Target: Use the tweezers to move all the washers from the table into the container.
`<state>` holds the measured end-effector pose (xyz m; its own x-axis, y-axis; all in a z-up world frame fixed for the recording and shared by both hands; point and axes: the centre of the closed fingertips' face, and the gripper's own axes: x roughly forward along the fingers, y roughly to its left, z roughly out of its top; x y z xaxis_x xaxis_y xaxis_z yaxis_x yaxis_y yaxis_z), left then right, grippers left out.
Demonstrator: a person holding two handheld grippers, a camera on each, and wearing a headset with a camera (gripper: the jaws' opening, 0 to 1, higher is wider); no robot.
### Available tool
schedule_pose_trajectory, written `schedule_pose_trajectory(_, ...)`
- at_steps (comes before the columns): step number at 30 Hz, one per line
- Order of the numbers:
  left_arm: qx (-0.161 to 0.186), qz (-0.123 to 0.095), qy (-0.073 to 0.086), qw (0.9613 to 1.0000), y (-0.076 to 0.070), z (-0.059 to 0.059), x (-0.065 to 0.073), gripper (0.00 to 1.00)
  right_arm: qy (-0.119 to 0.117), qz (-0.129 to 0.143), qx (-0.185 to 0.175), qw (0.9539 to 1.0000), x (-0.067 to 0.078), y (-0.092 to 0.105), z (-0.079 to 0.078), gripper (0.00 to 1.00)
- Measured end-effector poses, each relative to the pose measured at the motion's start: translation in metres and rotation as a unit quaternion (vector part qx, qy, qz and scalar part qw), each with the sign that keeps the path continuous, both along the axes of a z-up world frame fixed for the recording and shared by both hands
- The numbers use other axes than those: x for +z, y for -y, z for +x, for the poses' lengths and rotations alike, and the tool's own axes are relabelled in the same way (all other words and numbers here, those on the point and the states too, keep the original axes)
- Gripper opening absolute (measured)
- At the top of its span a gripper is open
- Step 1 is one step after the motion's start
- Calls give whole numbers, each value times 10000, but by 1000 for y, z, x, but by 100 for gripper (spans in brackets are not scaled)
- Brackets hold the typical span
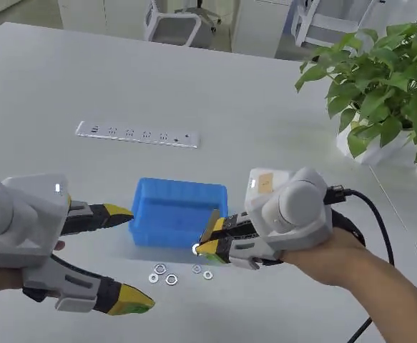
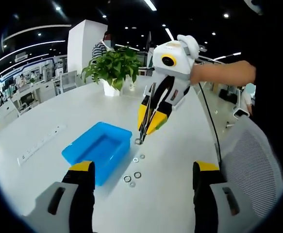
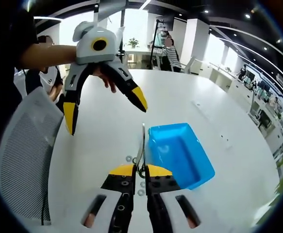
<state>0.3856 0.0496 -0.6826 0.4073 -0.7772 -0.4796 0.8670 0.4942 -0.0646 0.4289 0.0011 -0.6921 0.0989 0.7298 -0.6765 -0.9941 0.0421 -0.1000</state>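
My right gripper is shut on a pair of slim tweezers, seen in its own view as tweezers running forward from between the jaws. A small washer sits at the tweezers' tip, just off the near rim of the blue container. Several more washers lie loose on the white table in front of the container. My left gripper hovers open to the left of them, holding nothing. In the right gripper view the left gripper hangs open above the table.
A white power strip lies beyond the container. A potted green plant stands at the far right. A black cable trails from the right gripper. A mesh chair back is beside the table, with people farther off.
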Motion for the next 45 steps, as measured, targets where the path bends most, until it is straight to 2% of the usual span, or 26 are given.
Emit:
schedule_pose_trajectory(3,53,4,-34,10000,-3,-1,-1,92,23,39,21,10000,7,-3,4,8)
schedule_pose_trajectory(10,197,-4,45,9998,-9,0,3,99,146,35,129,9998,17,-9,16,8)
schedule_pose_trajectory(17,268,-55,42,9996,-11,2,5,99,278,69,168,9994,17,-14,33,8)
schedule_pose_trajectory(24,276,-16,6,9996,-10,2,3,99,385,137,107,9991,15,-19,52,8)
schedule_pose_trajectory(32,289,-32,19,9996,-12,3,4,99,425,126,146,9989,4,-28,68,8)
schedule_pose_trajectory(45,309,21,-50,9995,-17,8,-3,99,220,-3,173,9996,-27,-28,78,8)
